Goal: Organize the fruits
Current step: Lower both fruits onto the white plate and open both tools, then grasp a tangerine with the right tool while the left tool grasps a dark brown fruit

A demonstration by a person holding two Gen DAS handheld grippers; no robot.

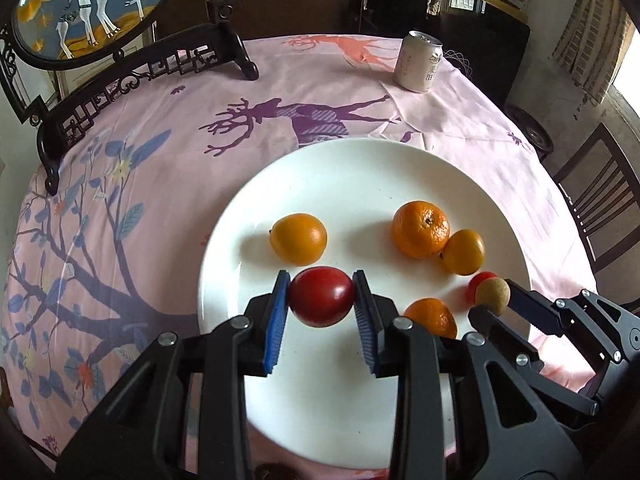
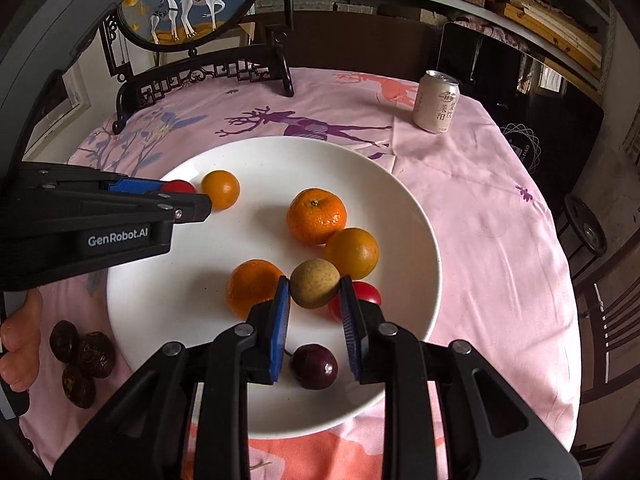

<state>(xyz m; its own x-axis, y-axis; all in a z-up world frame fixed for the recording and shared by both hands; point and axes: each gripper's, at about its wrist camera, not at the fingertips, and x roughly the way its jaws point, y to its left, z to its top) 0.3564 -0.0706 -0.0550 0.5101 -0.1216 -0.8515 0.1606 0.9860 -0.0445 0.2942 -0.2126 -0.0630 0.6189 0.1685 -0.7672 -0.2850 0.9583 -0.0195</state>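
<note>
Both grippers are matte black, angular linkages with triangular cut-outs and round silver pivot screws. The left gripper [image 1: 321, 294] and right gripper [image 2: 315, 294] carry ribbed blue pads on their fingers [image 1: 280, 304]. White "GenRobot.AI" lettering [image 2: 118, 239] marks one body. Bare skin of a hand [image 2: 20, 340] shows.

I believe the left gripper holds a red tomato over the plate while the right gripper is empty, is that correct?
Not quite: the right gripper is not empty; the right wrist view shows it shut on a tan fruit. The left gripper does hold the red tomato over the plate.
</note>
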